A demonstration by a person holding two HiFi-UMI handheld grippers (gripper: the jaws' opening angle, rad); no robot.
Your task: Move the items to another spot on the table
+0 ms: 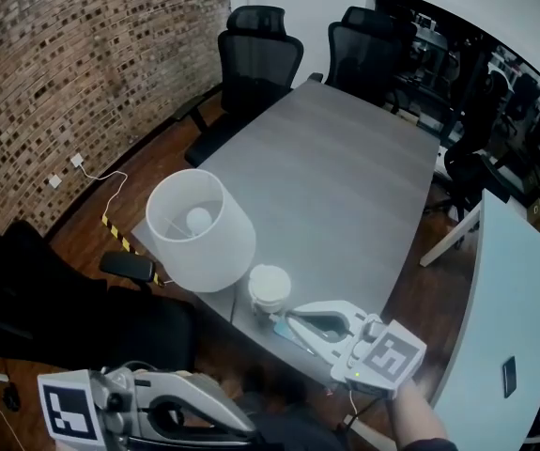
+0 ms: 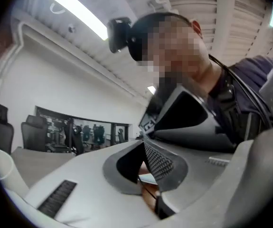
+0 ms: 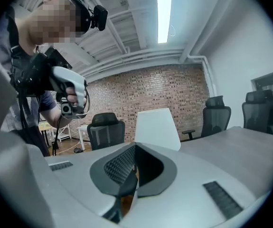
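the left claw (image 1: 246, 426) sits lowest in the head view, off the near edge of the counter (image 1: 345, 177), with its marker cube at the bottom left corner. in the left gripper view its jaws are pressed together at the tips with nothing gripped between them.

the right claw (image 1: 284, 318) lies over the near edge of the counter and points at a small white round object (image 1: 270, 287), its tips just beside that object's base. its jaws are also closed and hold nothing, as the right gripper view shows.

a large white lampshade (image 1: 199, 228) stands on the near left corner of the counter, just beside the round object, and a bulb (image 1: 199, 219) shows inside its open top. the rest of the grey counter is bare. two black office chairs (image 1: 260, 40) stand at its far end, beside a brick wall (image 1: 72, 73).
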